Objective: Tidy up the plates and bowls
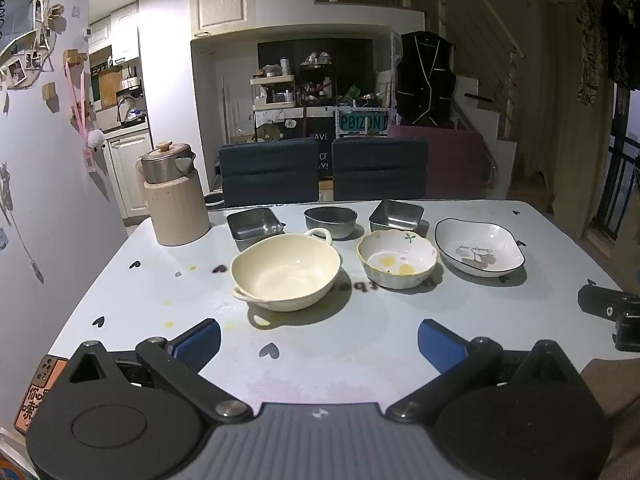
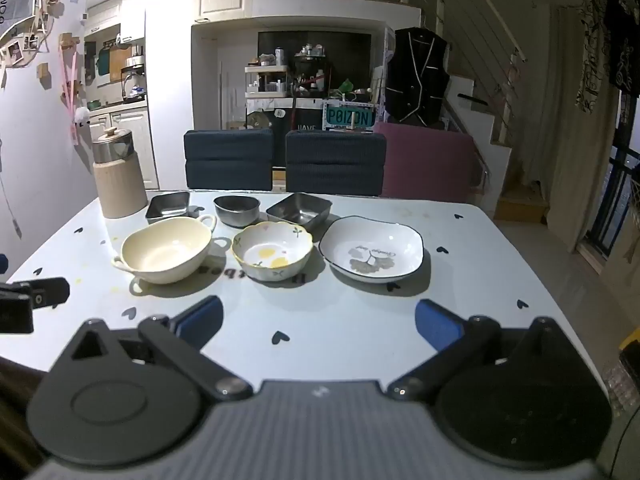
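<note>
Left wrist view: left tongs (image 1: 319, 340) apart, empty, near the cream bowl (image 1: 285, 272); floral bowl (image 1: 397, 258) and plate (image 1: 479, 247) right on the surface (image 1: 120, 292). Right tongs (image 2: 319, 322) likewise apart. Nothing gathered yet; the next move probably calls for gripping a rim.

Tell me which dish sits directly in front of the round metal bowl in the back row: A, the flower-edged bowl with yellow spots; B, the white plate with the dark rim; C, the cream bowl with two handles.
A: the flower-edged bowl sits just in front of the round metal bowl, with the cream bowl to its left and the white plate to its right.
</note>
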Demonstrator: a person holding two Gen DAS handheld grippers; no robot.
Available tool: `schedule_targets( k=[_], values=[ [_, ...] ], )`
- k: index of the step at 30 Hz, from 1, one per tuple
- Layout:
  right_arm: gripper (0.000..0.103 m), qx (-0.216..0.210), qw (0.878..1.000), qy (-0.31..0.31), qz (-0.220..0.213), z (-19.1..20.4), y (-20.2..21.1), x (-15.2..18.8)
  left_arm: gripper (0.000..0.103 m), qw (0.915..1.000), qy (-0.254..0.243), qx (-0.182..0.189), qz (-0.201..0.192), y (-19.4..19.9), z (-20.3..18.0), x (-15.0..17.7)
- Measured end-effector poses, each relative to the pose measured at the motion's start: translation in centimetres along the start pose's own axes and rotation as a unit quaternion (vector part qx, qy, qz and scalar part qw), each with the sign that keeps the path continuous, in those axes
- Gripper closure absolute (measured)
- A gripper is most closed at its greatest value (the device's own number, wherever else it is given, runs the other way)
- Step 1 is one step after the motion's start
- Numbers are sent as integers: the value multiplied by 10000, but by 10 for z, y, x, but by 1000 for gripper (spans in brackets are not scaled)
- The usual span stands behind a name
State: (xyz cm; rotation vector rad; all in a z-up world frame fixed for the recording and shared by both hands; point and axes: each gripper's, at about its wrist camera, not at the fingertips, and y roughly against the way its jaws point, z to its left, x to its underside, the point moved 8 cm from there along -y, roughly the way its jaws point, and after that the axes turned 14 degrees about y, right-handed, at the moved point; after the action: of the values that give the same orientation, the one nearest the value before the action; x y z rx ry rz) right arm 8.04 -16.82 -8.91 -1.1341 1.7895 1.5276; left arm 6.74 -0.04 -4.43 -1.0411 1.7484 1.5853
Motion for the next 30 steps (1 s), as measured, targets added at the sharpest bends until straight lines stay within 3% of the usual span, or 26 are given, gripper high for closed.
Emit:
schedule_targets(
  k=[30],
  values=[
    [0, -10, 10000, 28, 14, 0, 1, 1, 0, 10000, 22, 31, -19, 0, -9, 1]
  ],
)
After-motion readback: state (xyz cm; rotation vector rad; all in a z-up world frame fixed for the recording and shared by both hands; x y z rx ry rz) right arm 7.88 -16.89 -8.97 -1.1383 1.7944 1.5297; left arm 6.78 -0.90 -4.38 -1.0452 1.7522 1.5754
